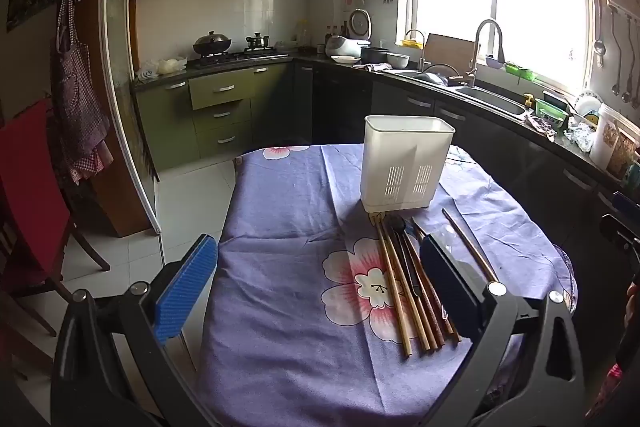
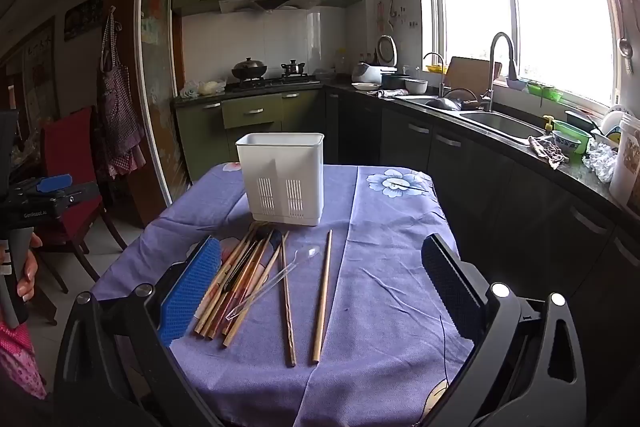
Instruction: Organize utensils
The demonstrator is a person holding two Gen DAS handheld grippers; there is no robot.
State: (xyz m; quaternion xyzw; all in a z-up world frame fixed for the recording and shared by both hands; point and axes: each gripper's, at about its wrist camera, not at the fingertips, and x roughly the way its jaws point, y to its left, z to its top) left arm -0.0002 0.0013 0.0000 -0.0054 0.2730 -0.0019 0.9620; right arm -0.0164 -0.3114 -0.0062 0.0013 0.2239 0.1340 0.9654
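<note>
A white slotted utensil holder (image 1: 406, 163) stands upright on the table with the purple flowered cloth (image 1: 280, 307); it also shows in the right wrist view (image 2: 282, 179). Several wooden chopsticks (image 1: 404, 287) and a dark spoon (image 1: 400, 227) lie in a bundle in front of it. In the right wrist view the chopsticks (image 2: 240, 283), a clear plastic spoon (image 2: 276, 279) and two separate chopsticks (image 2: 323, 291) lie on the cloth (image 2: 380, 287). My left gripper (image 1: 320, 283) is open and empty above the table. My right gripper (image 2: 320, 287) is open and empty above the utensils.
A red chair (image 1: 32, 195) stands left of the table. A dark counter with a sink (image 2: 500, 125) runs along the right under the window. Green cabinets and a stove (image 2: 264, 79) are at the back. The left gripper's handle in a hand (image 2: 20, 227) shows at far left.
</note>
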